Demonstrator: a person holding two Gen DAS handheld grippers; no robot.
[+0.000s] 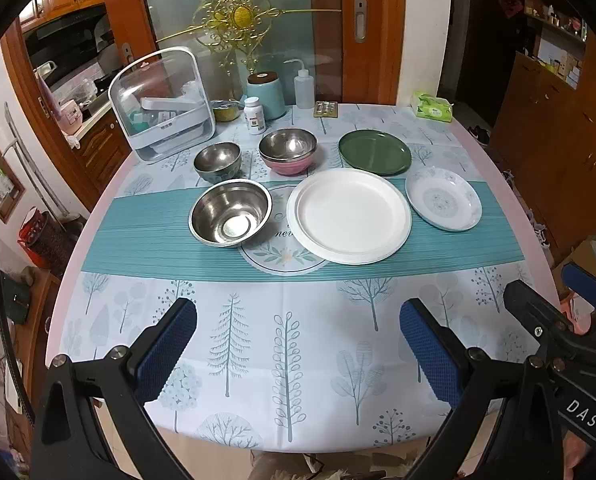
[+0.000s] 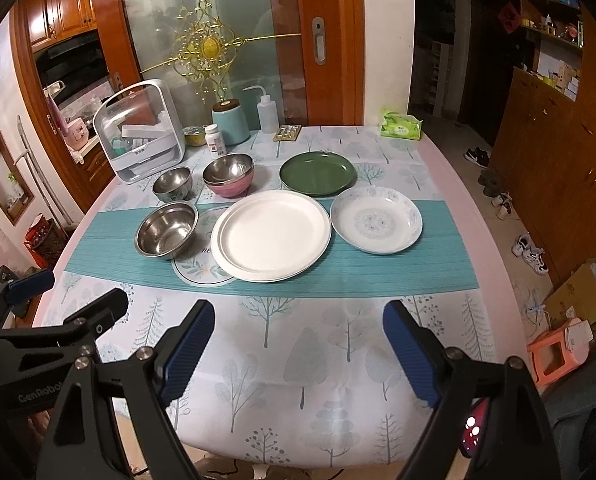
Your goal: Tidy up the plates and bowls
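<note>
On the round table sit a large steel bowl (image 1: 229, 212) (image 2: 167, 230), a small steel bowl (image 1: 217, 161) (image 2: 172, 184), a steel bowl nested in a pink bowl (image 1: 287, 152) (image 2: 229, 175), a white plate stack (image 1: 349, 216) (image 2: 271, 235), a green plate (image 1: 374, 152) (image 2: 318, 173) and a patterned plate (image 1: 443, 199) (image 2: 376, 220). My left gripper (image 1: 298, 320) is open and empty over the table's near edge. My right gripper (image 2: 299, 320) is open and empty beside it; it shows at the right of the left wrist view (image 1: 546, 300).
A clear storage box (image 1: 163, 104), a teal canister (image 1: 265, 94), a squeeze bottle (image 1: 304, 86), a pill bottle (image 1: 255, 115) and a tissue pack (image 1: 432, 106) stand along the table's far edge. Shoes (image 2: 532, 252) and a pink stool (image 2: 558, 354) lie on the floor at right.
</note>
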